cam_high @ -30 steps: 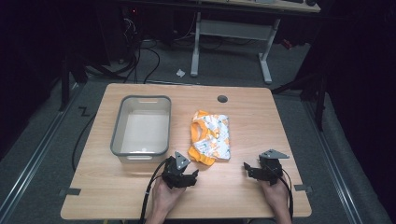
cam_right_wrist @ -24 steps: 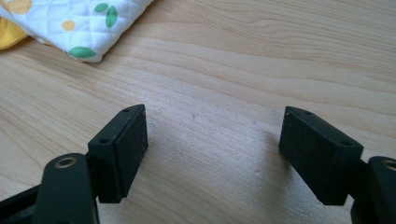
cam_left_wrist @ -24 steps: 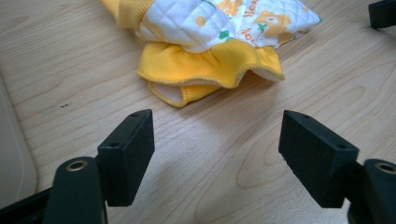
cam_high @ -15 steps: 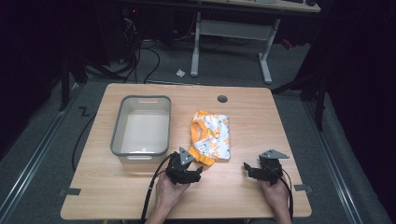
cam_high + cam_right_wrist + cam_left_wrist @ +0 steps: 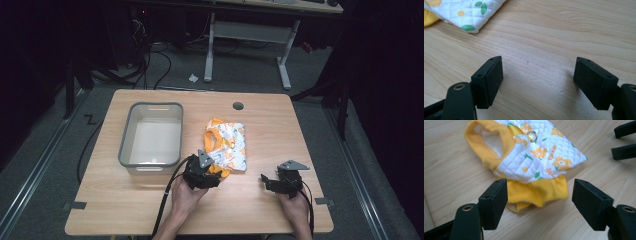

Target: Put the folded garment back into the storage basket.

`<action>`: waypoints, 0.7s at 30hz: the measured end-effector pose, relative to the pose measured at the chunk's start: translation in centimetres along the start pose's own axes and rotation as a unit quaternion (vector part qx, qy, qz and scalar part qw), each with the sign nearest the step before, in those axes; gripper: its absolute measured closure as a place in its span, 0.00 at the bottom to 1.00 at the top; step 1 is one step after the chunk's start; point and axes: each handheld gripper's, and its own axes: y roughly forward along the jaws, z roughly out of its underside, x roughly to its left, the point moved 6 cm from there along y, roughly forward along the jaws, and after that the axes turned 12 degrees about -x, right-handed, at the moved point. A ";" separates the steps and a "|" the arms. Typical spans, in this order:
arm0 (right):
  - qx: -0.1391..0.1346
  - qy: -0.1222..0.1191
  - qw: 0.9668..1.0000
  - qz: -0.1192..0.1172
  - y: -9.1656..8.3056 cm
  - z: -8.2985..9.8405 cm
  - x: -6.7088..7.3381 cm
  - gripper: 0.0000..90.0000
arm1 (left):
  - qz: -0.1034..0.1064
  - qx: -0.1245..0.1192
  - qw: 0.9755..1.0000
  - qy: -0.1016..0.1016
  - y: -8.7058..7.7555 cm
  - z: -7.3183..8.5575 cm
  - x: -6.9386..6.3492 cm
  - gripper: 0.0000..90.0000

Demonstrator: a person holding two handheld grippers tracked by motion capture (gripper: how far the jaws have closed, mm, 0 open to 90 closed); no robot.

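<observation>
Left gripper (image 5: 539,195) jaws apart, framing the yellow hem of the garment (image 5: 227,145) lying mid-table beside the bin (image 5: 150,162); probably best to push in low before pinching; right gripper (image 5: 537,80) spread over bare table (image 5: 554,37).

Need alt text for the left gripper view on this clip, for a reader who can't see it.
The left gripper, jaws wide open, points at the yellow hem of a small quilted white garment with orange flower print, lying on a wooden table. A metal ring sits near its yellow collar, and the right gripper's black jaw tips show at the upper right.
</observation>
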 end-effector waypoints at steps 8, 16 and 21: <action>0.001 0.000 1.000 0.000 0.0 0.0 0.0 0.26 | -0.006 0.007 1.000 -0.016 0.9 -0.9 0.7 0.33; 0.001 0.000 1.000 0.000 0.0 0.0 0.0 0.26 | -0.017 0.006 1.000 -0.019 1.6 -1.8 1.4 0.31; 0.001 0.000 1.000 0.000 0.0 0.0 0.0 0.26 | -0.014 0.011 0.999 -0.029 2.4 -2.1 1.9 0.30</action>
